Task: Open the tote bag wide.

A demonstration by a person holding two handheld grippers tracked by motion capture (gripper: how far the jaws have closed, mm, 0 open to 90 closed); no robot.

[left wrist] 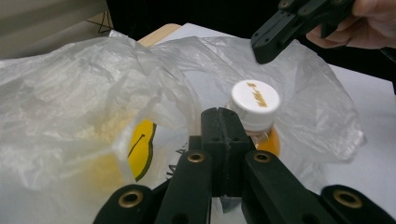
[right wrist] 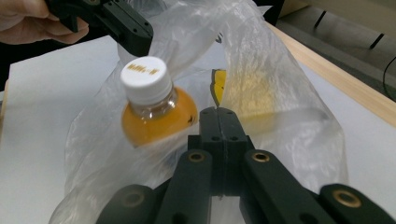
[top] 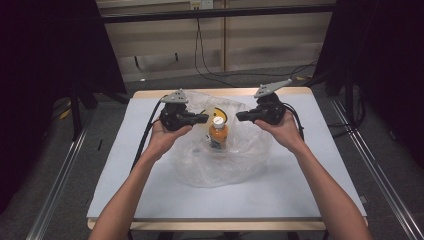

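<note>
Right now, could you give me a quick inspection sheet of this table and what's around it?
Surface: white table, wooden edge.
Job's things: clear plastic bag with an upright orange bottle, white cap, standing in it.
Clutter: nothing seen.
Grippers: left gripper and right gripper both shut, each pinching the bag's edge, either side of the bottle.
Cables: one trails from each gripper; more lie on the floor.
Surroundings: dark curtains, pale wall.

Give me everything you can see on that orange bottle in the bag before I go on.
The small clear plastic bottle of orange liquid has a white screw cap printed with blurred orange lettering and a label I cannot read. It stands upright near the table's middle, inside the open, crumpled clear plastic bag that surrounds it. The cap is on. Both sets of black jaws sit closed near it, neither touching the bottle.
</note>
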